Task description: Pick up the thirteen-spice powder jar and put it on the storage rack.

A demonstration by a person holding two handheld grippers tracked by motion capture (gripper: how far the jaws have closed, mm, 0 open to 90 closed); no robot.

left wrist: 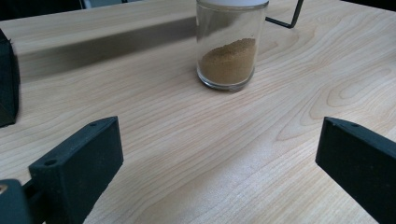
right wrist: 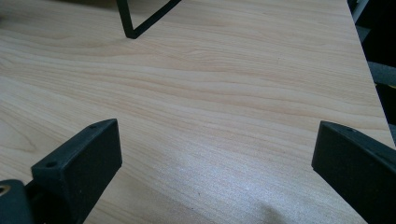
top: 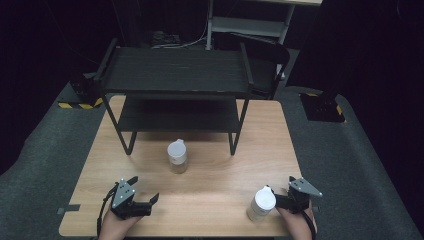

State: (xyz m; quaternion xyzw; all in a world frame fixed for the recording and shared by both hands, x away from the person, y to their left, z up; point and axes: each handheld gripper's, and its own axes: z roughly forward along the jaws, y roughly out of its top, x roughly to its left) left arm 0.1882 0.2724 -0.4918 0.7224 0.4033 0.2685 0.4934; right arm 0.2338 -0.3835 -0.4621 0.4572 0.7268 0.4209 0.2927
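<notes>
The glass spice jar point(left wrist: 227, 51), upright with a white cap and a layer of brown powder in its bottom, stands on the table point(top: 210, 200) near the middle, just in front of the black two-tier rack point(top: 177, 75). In the left gripper view it lies straight ahead of the jaws and a little up-field, its long axis vertical, with bare wood between it and them. The left gripper point(top: 145, 192) is the nearer one to this jar, its jaws spread wide and holding nothing. A second white-capped jar point(top: 261, 204) stands near the front right of the table, just beside the right gripper point(top: 280, 200); whether they touch is hard to tell from the high view. The right gripper view shows its jaws released too, wide apart over bare wood, with the rack's foot point(right wrist: 135, 28) farther off.
</notes>
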